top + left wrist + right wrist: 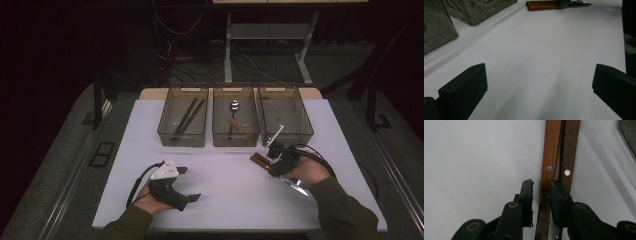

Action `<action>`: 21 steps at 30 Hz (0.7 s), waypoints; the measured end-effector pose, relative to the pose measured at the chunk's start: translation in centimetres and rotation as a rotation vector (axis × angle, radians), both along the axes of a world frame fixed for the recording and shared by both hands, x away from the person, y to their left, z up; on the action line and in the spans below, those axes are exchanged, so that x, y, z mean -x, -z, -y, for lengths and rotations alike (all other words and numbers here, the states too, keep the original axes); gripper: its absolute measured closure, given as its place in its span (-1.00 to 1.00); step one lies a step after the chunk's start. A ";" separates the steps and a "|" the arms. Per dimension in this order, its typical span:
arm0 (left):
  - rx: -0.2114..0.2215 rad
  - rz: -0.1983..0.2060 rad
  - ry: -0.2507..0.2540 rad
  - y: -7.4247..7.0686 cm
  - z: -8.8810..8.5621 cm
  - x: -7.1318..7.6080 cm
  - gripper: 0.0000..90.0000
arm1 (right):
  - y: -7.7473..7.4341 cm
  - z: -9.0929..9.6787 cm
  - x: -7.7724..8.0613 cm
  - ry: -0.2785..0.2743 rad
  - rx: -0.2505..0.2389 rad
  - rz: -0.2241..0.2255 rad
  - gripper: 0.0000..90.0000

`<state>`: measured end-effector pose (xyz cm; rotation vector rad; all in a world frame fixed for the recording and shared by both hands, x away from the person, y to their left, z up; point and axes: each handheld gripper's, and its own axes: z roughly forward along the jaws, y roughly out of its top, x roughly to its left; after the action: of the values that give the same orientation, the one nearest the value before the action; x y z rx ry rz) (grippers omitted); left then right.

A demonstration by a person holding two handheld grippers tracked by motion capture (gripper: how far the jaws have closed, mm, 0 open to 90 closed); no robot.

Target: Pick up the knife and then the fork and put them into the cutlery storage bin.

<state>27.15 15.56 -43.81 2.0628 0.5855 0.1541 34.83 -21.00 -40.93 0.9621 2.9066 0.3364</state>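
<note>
My right gripper (541, 188) is down on two wooden-handled utensils (559, 155) lying side by side on the white table (225, 190), just in front of the right-hand bin (286, 116). From the right gripper view its jaws stand narrowly apart, astride the left handle (550, 157), the near pad a little off the wood; I cannot tell whether the far pad presses, so I would not call it a grip yet. The second handle (570, 152) lies touching the first on its outer side, both riveted. In the left gripper view, fork tines (580, 2) show at the metal end of the pair.

I judge this to be the pick-up step: sorting cutlery into the three clear bins beyond. The next move calls for closing on one handle alone without dragging its neighbour, then lifting it clear.

My left gripper (175, 185) rests well to the left of the utensils, jaws spread wide over bare table, holding nothing.

The left bin (183, 116) holds dark sticks, probably chopsticks; the middle bin (235, 116) holds a spoon. The table top is plain, matte and white. Beyond the bins the room is dark, with cables on the floor and a light desk frame.
</note>
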 end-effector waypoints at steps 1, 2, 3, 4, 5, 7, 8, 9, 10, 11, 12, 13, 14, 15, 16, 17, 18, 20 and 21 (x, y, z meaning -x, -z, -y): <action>-0.001 0.000 0.001 0.0 0.0 0.0 -1.00 | 0.0 0.0 0.0 -0.002 0.003 0.000 0.62; -0.001 0.000 0.002 0.0 0.0 0.0 -1.00 | 0.0 -0.1 0.0 -0.005 0.011 0.001 0.62; -0.002 0.000 0.002 0.0 0.0 0.0 -1.00 | -0.1 -0.2 0.0 -0.005 0.006 -0.010 0.62; -0.001 0.000 0.002 0.0 0.0 0.0 -1.00 | 0.0 -0.2 0.0 -0.010 0.020 0.001 0.62; 0.000 0.000 0.002 0.0 0.0 0.0 -1.00 | 0.0 -0.3 0.0 -0.011 0.034 0.005 0.62; 0.000 0.000 0.002 0.0 0.0 0.0 -1.00 | 0.0 -0.3 -0.1 -0.010 0.033 0.006 0.62; 0.000 0.000 0.002 0.0 0.0 0.0 -1.00 | -0.1 -0.3 -0.1 -0.003 0.027 -0.001 0.62; 0.000 0.000 0.002 0.0 0.0 0.0 -1.00 | 0.0 -0.3 -0.1 -0.003 0.032 -0.001 0.62; -0.001 0.000 0.003 0.0 0.0 0.0 -1.00 | 0.1 -0.3 -0.1 -0.010 0.041 0.005 0.62; -0.001 -0.001 0.003 0.0 0.0 0.0 -1.00 | 0.2 -0.3 -0.2 -0.005 0.049 0.004 0.62; 0.000 0.000 0.003 0.0 0.0 0.0 -1.00 | 0.2 -0.3 -0.2 -0.005 0.057 0.006 0.62; 0.000 0.000 0.003 0.0 0.0 0.0 -1.00 | 0.3 -0.4 -0.2 -0.011 0.058 0.007 0.62; 0.000 0.000 0.003 0.0 0.0 0.0 -1.00 | 0.3 -0.4 -0.2 -0.010 0.062 0.008 0.62; -0.001 0.000 0.003 0.0 0.0 0.0 -1.00 | 0.3 -0.5 -0.2 -0.004 0.056 0.001 0.62; -0.001 0.000 0.003 0.0 0.0 0.0 -1.00 | 0.4 -0.6 -0.2 -0.004 0.050 -0.001 0.62; -0.001 0.000 0.004 0.0 0.0 0.0 -1.00 | 0.4 -0.6 -0.2 -0.006 0.051 0.000 0.63; 0.000 -0.001 0.003 0.0 0.0 0.0 -1.00 | 0.5 -0.6 -0.3 -0.020 0.061 0.009 0.62; -0.001 -0.001 0.003 0.0 0.0 0.0 -1.00 | 0.7 -0.7 -0.4 -0.028 0.066 0.000 0.63; -0.001 -0.001 0.004 0.0 0.0 0.0 -1.00 | 0.9 -0.8 -0.4 -0.033 0.070 -0.004 0.63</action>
<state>27.14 15.53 -43.84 2.0644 0.5824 0.1510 35.22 -20.16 -41.81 0.9064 2.9191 0.2337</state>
